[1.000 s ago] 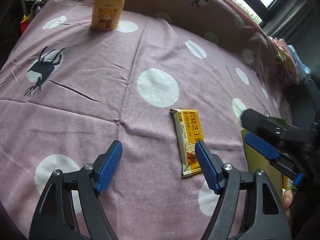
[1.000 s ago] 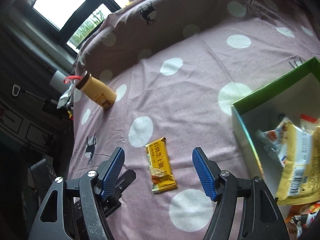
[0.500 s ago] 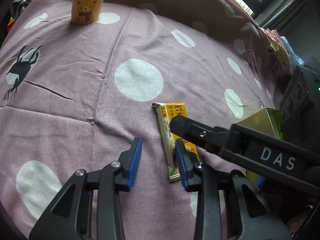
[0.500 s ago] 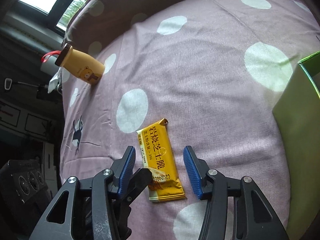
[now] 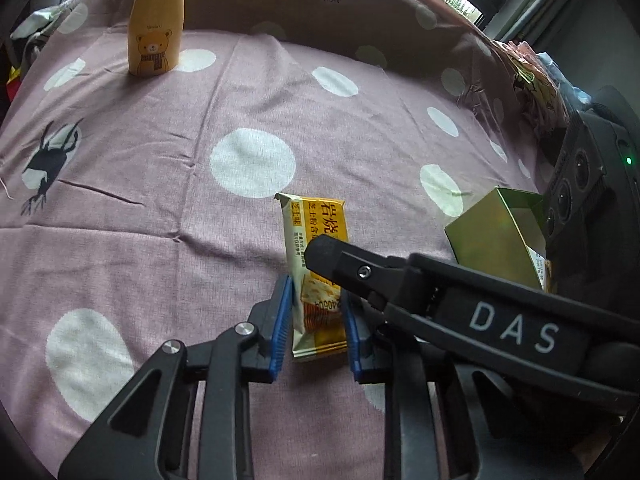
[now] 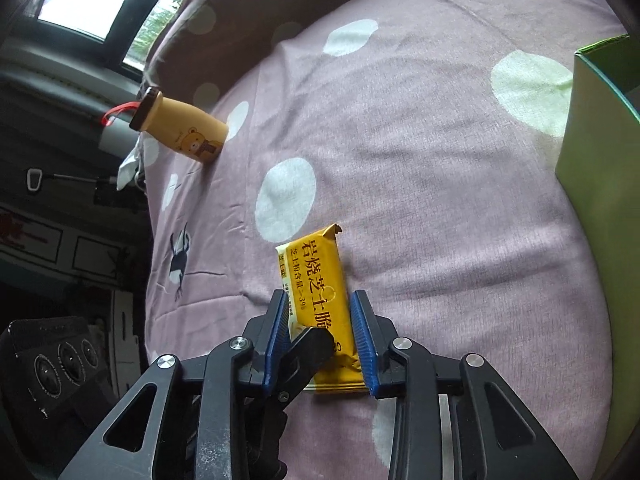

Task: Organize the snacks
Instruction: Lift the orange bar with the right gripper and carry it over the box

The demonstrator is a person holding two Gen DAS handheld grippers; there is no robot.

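Snack packet (image 5: pixel 316 280) lying flat on spotted cloth (image 5: pixel 160 200); left gripper (image 5: pixel 316 326) and right gripper (image 6: pixel 320 340) both pinching its edges.

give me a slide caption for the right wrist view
Both claws, right and left, close around one yellow snack packet on the polka-dot cloth.

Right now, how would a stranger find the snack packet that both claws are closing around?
On the purple dotted cloth, look near the green box. The flat yellow snack packet lies there, unlike the upright bear bottle far behind.
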